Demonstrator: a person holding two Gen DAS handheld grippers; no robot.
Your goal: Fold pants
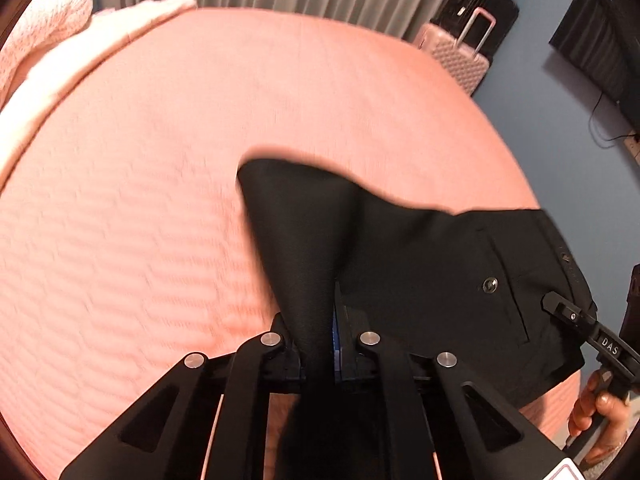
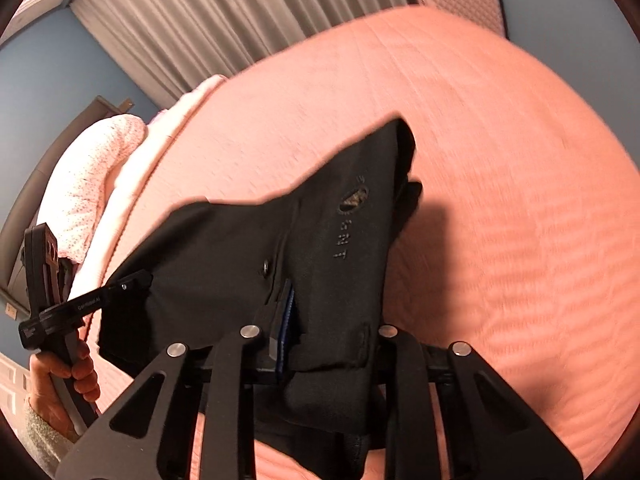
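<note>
salmon-pink ribbed bedspread [image 1: 160, 200] fills both views, one only. one pair of black pants [image 1: 420, 260], smooth woven cloth, hangs at the frame centre above it. two grippers: left gripper [image 1: 320, 344] clamped narrow on a cloth fold, right gripper [image 2: 320, 336] clamped on the thick waistband. one round metal button [image 1: 490, 285].

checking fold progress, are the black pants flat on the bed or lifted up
Lifted. The black pants hang bunched from the left gripper and right gripper, both shut on the fabric, above the pink bedspread.
</note>
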